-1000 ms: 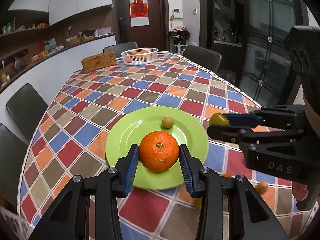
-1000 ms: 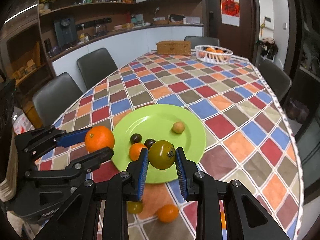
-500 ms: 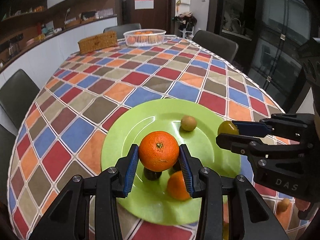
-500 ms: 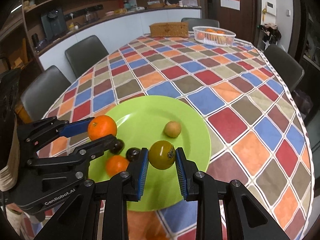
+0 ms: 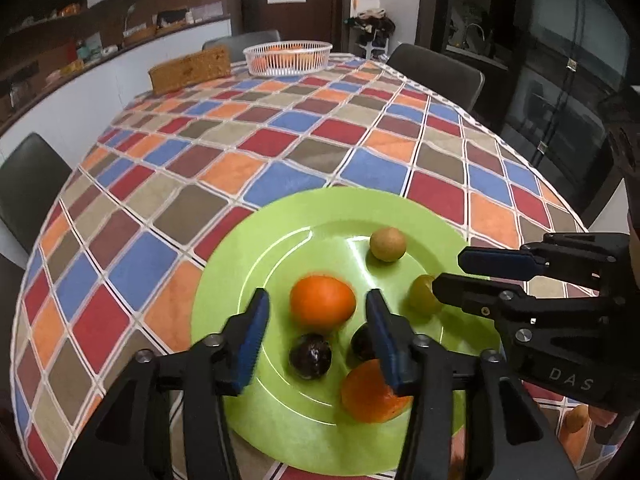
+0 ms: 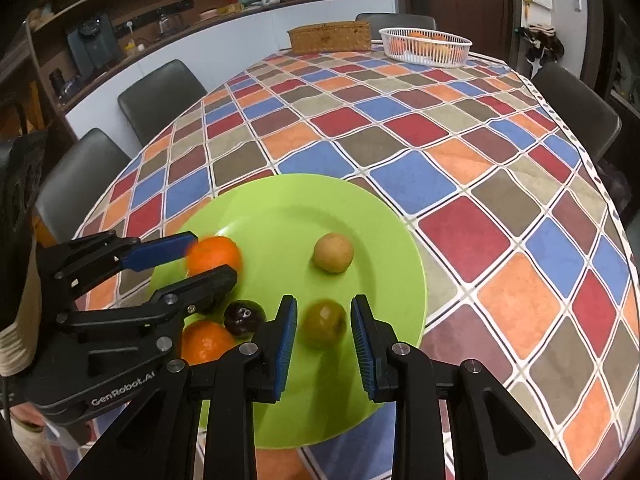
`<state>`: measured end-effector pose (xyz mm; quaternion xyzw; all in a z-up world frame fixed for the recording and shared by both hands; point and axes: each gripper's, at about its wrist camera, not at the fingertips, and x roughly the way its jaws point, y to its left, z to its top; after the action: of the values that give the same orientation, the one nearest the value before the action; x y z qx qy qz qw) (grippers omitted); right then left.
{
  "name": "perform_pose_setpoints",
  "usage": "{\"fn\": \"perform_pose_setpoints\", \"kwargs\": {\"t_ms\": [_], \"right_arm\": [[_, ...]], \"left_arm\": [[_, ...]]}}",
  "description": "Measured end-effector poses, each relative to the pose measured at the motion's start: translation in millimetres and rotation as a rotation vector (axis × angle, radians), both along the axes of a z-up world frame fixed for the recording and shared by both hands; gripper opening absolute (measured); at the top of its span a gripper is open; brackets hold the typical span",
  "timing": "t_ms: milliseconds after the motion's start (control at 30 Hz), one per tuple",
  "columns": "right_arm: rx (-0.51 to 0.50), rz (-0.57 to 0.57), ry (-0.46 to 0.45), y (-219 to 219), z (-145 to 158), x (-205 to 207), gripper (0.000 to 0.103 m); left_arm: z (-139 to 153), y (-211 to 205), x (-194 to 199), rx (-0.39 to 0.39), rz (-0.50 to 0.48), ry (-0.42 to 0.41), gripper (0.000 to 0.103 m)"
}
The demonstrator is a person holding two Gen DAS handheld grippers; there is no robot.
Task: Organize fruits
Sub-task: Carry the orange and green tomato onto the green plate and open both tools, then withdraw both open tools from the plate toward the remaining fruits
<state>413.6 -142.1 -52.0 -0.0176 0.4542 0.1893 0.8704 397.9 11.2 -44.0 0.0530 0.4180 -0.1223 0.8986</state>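
Observation:
A lime-green plate [image 5: 280, 240] [image 6: 280, 200] lies on the checked tablecloth. My left gripper [image 5: 318, 330] [image 6: 212, 258] hangs low over it and its jaws are opening. The big orange [image 5: 322, 306] [image 6: 214, 256] sits between them on the plate, with a gap at each pad. My right gripper [image 6: 324, 336] [image 5: 448, 271] stands just apart around a blurred green tomato [image 6: 324, 322] [image 5: 424, 294], with slivers of plate showing on both sides. A tan fruit [image 5: 387, 244], two dark plums [image 5: 310, 356] and a second orange [image 5: 370, 392] also lie on the plate.
A white basket of oranges [image 5: 288, 56] [image 6: 424, 46] and a wicker box [image 5: 190, 70] [image 6: 330, 36] stand at the table's far end. Dark chairs [image 6: 160, 92] line the sides. A small orange fruit [image 5: 578, 418] lies on the cloth right of the plate.
Both grippers came forward and down over the plate. The left jaws spread away from the big orange. The green tomato is no longer pinched tight between the right pads.

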Motion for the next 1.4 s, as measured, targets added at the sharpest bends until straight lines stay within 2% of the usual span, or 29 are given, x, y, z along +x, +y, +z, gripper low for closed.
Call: {"fn": "perform_pose_setpoints", "kwargs": {"t_ms": [333,500,600,733,900,1067,1400], "right_arm": [[0.013,-0.027,-0.088,-16,26,-39,0.032],[0.013,-0.037,-0.153,-22,46,-70,0.039],[0.014,-0.043,-0.185,-24,57,-93,0.039],[0.023,-0.049,-0.213,-30,68,-124,0.039],[0.009,-0.071,-0.264,-40,78,-160,0.047],[-0.003,-0.110,-0.301,-52,81,-193,0.055],[0.013,-0.211,-0.273,-75,67,-234,0.055]], "left_arm": [[31,-6,-47,0.042,-0.013,-0.078,0.052],[47,-12,-79,0.037,-0.020,-0.121,0.054],[58,-14,-100,0.003,-0.029,-0.136,0.056],[67,-20,-123,-0.001,-0.032,-0.161,0.057],[75,-27,-157,-0.033,-0.044,-0.179,0.059],[80,-34,-188,-0.055,-0.064,-0.204,0.063],[72,-42,-223,-0.031,-0.081,-0.200,0.067]]}}
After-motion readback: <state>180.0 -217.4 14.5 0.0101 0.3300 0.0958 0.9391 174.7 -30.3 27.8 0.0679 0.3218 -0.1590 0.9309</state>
